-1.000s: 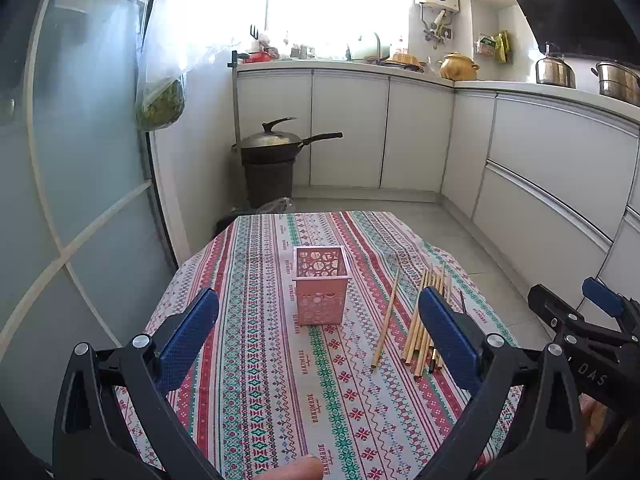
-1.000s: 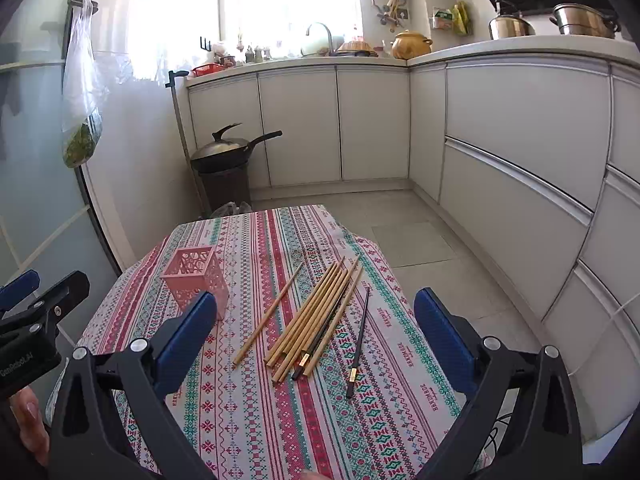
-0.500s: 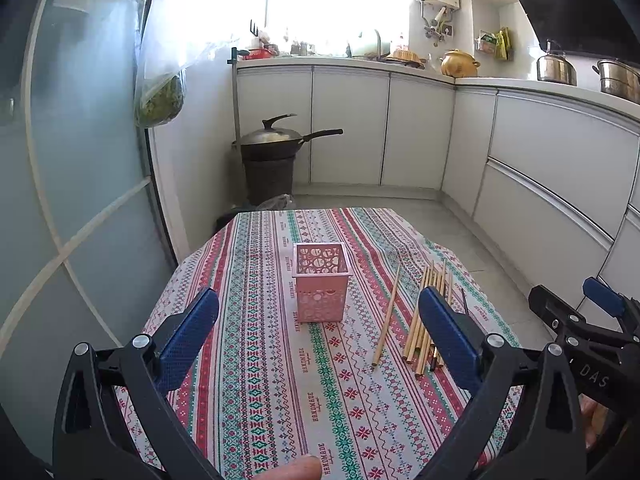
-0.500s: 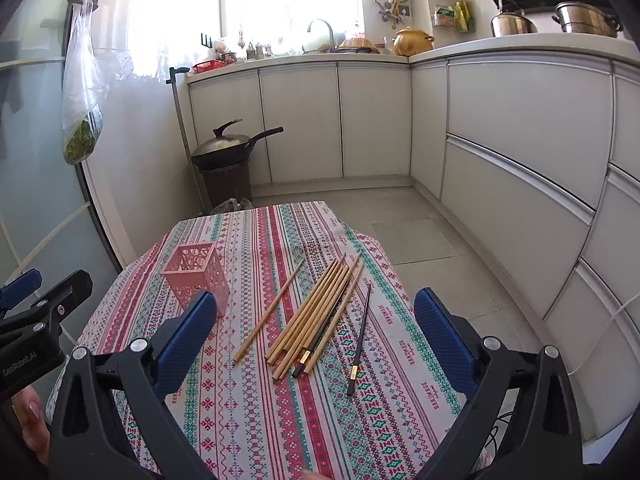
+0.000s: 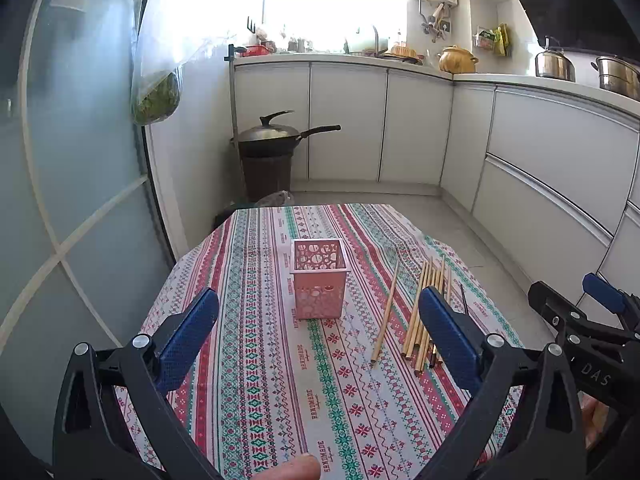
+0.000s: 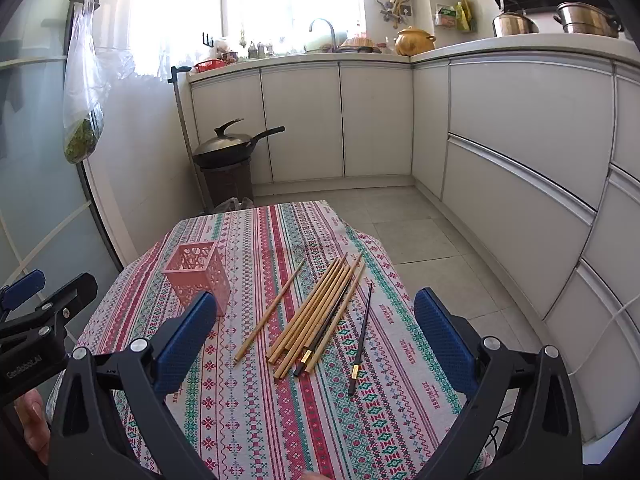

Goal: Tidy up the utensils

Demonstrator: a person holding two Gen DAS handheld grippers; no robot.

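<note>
Kitchen (white cabinets (image 6: pixel 376 120)) | patterned tablecloth (image 5: pixel 248 360) | left claw (image 5: pixel 318 334) released | right claw (image 6: pixel 310 334) released

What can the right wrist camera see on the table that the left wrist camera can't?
Only the right wrist view shows the whole black chopstick lying alone, and the black one among the wooden chopsticks; it also shows the left gripper from the side. Only the left wrist view looks down into the pink holder, which looks empty, and shows the right gripper from the side. Both show the holder, the lone wooden chopstick and the striped tablecloth.
</note>
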